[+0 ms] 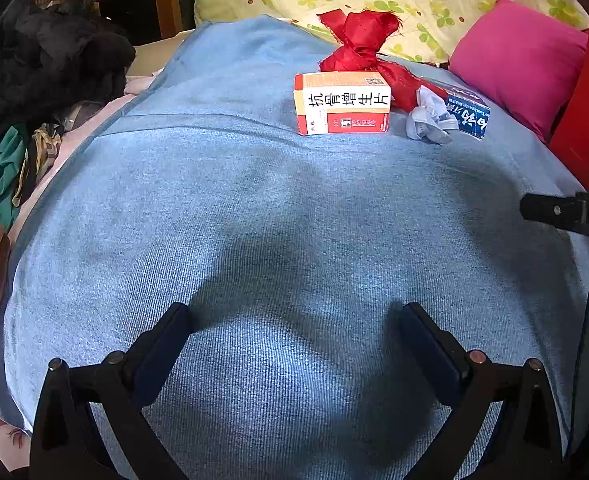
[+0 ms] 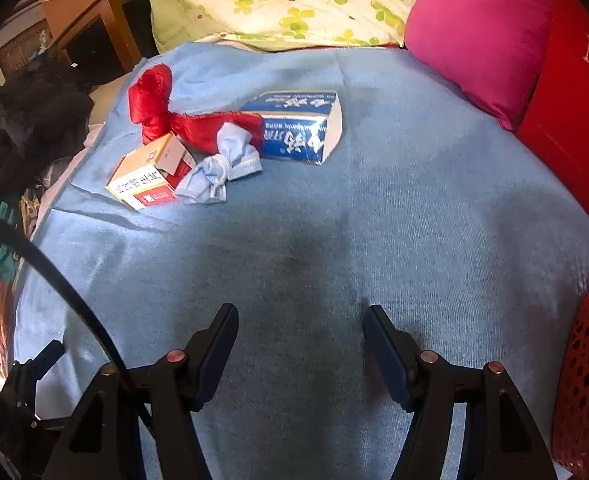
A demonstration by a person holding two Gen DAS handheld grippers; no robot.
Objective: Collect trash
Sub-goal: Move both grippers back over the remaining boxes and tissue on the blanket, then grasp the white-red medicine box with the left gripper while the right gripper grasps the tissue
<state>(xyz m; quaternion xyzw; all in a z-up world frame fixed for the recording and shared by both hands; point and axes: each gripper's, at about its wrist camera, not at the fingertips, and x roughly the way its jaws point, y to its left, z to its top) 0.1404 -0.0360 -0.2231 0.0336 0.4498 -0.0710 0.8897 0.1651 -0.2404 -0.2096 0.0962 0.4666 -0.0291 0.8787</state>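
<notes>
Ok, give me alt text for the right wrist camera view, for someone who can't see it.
Four pieces of trash lie together on a blue blanket: a knotted red ribbon, a red and white medicine box, a crumpled pale blue mask and a blue toothpaste box. The open, empty right gripper hovers in the foreground, well short of them, with a pink pillow behind.

You get strong fisheye bending in both views, with black vignette corners. Light comes from above and behind you: your left gripper (image 1: pixel 294 320) and right gripper (image 2: pixel 300 320) each throw a broad soft shadow ahead onto the blue blanket (image 1: pixel 254 200). The floral pillow (image 2: pixel 294 0) is the brightest patch, nearly washed out. The pile of dark clothes (image 1: pixel 42 60) sinks into murk. The centre is sharp; the edges smear.
</notes>
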